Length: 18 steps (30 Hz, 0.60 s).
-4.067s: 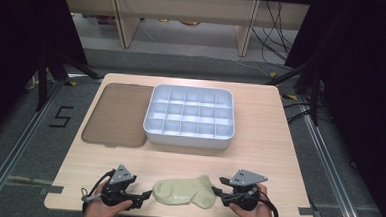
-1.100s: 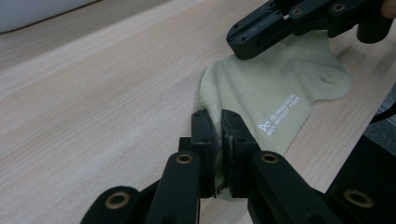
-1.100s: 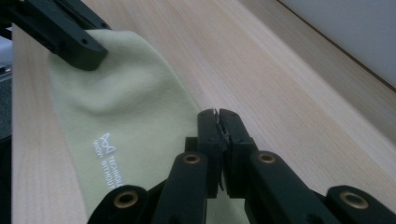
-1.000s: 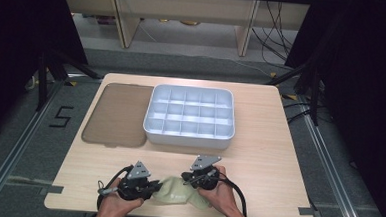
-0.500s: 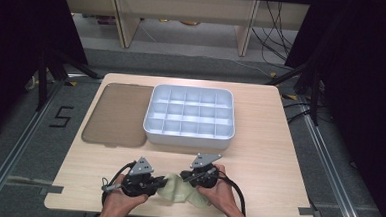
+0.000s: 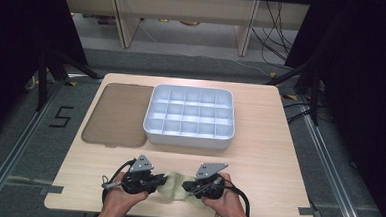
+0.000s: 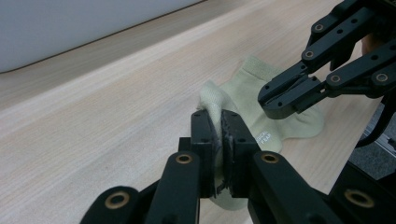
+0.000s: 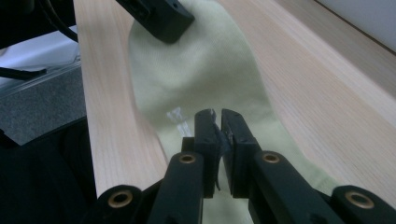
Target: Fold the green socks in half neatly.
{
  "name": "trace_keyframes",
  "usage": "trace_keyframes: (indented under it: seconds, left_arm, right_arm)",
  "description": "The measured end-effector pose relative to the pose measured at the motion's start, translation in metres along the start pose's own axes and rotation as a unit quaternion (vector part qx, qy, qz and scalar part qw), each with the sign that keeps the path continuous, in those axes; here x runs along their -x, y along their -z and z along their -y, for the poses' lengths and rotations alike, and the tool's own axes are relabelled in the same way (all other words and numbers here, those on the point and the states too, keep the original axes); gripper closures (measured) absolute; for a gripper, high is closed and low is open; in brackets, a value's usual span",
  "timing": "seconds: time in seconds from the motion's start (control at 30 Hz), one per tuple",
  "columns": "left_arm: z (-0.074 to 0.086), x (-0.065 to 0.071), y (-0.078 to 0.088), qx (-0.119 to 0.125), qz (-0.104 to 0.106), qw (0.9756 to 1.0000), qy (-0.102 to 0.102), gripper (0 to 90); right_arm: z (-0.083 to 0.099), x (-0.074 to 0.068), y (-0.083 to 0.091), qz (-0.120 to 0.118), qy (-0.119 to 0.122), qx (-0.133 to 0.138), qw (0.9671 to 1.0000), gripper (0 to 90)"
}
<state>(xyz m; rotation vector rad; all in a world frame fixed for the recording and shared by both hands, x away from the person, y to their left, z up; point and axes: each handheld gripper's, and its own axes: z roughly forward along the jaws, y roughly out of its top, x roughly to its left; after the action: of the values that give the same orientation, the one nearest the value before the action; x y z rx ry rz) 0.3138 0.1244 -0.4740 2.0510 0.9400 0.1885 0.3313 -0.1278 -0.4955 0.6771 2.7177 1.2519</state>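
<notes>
A pale green sock (image 6: 176, 186) lies near the table's front edge, between my two grippers. My left gripper (image 6: 161, 179) comes in from the left. In the left gripper view its jaws (image 7: 219, 119) are shut on a raised fold of the sock (image 7: 243, 77). My right gripper (image 6: 189, 186) points in from the right. Its shut jaws (image 7: 268, 98) hover at the sock's far part. In the right gripper view the right gripper (image 8: 215, 116) is shut right over the sock (image 8: 201, 70). I cannot tell whether any cloth is pinched there.
A grey tray (image 6: 189, 139) with several empty compartments stands mid-table. A flat brown lid (image 6: 115, 114) lies to its left. Bare wooden table (image 6: 273, 158) stretches to the right. The front edge runs just below both hands.
Four seconds ago the grippers stood apart at the sock's two ends, and both then closed in on it. Over the last second the right gripper eased slightly right and up; the left kept still.
</notes>
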Motion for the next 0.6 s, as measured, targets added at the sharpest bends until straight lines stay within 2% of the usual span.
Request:
trace_keyframes:
  seconds: [0.07, 0.13, 0.23, 0.27, 0.3, 0.33, 0.37, 0.6]
  left_arm:
    - [0.0, 0.0, 0.0, 0.005, -0.004, 1.0, 0.006, 84.1]
    - [0.0, -0.001, 0.001, 0.003, 0.005, 1.0, 0.002, 84.0]
    - [-0.001, -0.001, 0.003, 0.002, 0.002, 1.0, 0.0, 83.9]
    - [-0.002, 0.0, 0.002, 0.006, -0.001, 1.0, 0.006, 83.9]
    - [-0.002, 0.0, 0.003, 0.003, 0.004, 1.0, 0.003, 83.9]
    - [-0.003, 0.002, 0.002, 0.008, 0.003, 0.9999, 0.008, 83.9]
    - [-0.003, 0.001, 0.002, 0.002, 0.005, 1.0, 0.0, 83.8]
    - [-0.006, 0.002, 0.001, 0.002, 0.009, 0.9999, 0.004, 83.4]
  right_arm:
    - [0.002, 0.002, 0.004, 0.003, -0.003, -0.003, 1.0, 85.3]
    - [0.006, 0.006, 0.01, 0.015, -0.006, -0.002, 0.9999, 85.3]
    - [0.012, 0.011, 0.019, 0.025, -0.008, -0.001, 0.9996, 85.3]
    - [0.015, 0.012, 0.021, 0.025, -0.014, -0.002, 0.9996, 85.3]
    - [0.017, 0.012, 0.023, 0.025, -0.021, -0.007, 0.9994, 85.3]
    - [0.019, 0.013, 0.024, 0.026, -0.018, -0.007, 0.9995, 85.3]
    - [0.021, 0.013, 0.026, 0.027, -0.021, -0.008, 0.9994, 85.3]
    - [0.032, 0.021, 0.042, 0.045, -0.034, -0.015, 0.9983, 85.3]
